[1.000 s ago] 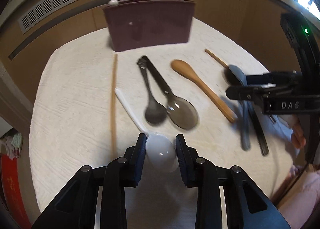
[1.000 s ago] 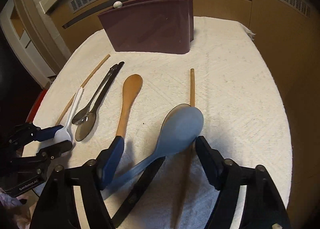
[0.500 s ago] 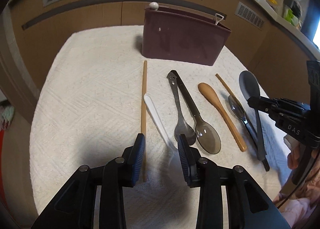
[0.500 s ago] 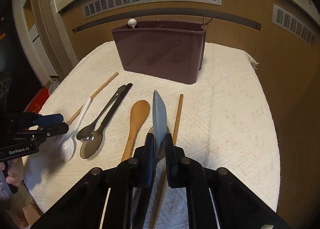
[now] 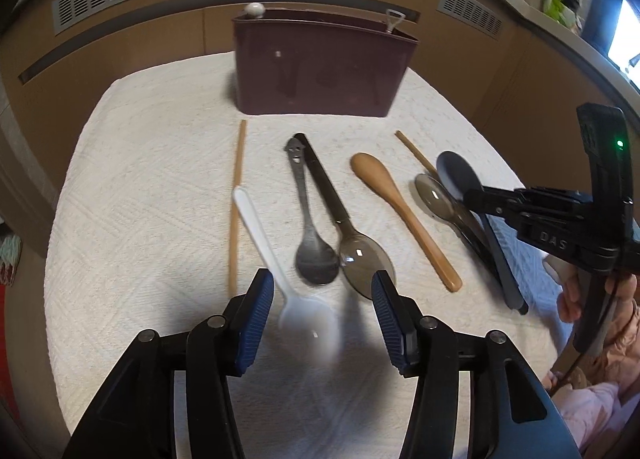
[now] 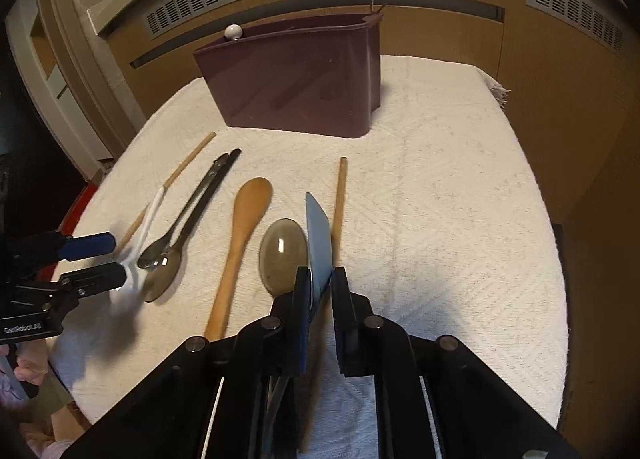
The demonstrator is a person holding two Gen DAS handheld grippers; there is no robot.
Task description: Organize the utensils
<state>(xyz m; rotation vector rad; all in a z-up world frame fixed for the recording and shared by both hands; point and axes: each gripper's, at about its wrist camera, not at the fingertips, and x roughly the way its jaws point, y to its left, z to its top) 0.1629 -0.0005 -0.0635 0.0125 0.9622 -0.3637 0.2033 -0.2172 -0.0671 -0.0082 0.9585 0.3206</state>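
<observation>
My left gripper (image 5: 322, 299) is open over the bowl of a white plastic spoon (image 5: 280, 267), which lies blurred on the white cloth. My right gripper (image 6: 320, 279) is shut on a blue-grey spoon (image 6: 318, 243), held on edge with its bowl pointing forward. In the left wrist view that spoon (image 5: 460, 175) sits in the right gripper (image 5: 476, 197). A maroon utensil holder (image 5: 320, 71) stands at the back of the table and shows in the right wrist view (image 6: 296, 79).
On the cloth (image 5: 140, 219) lie two wooden chopsticks (image 5: 236, 203) (image 6: 339, 199), a metal spoon (image 5: 308, 227), two smoky clear spoons (image 5: 352, 243) (image 6: 284, 255), and a wooden spoon (image 5: 400, 211). The holder has a white knob (image 5: 255, 10). Wooden panels surround the table.
My left gripper opened and the white spoon dropped out of its grip onto the cloth. My right gripper closed on the blue-grey spoon and turned it on edge.
</observation>
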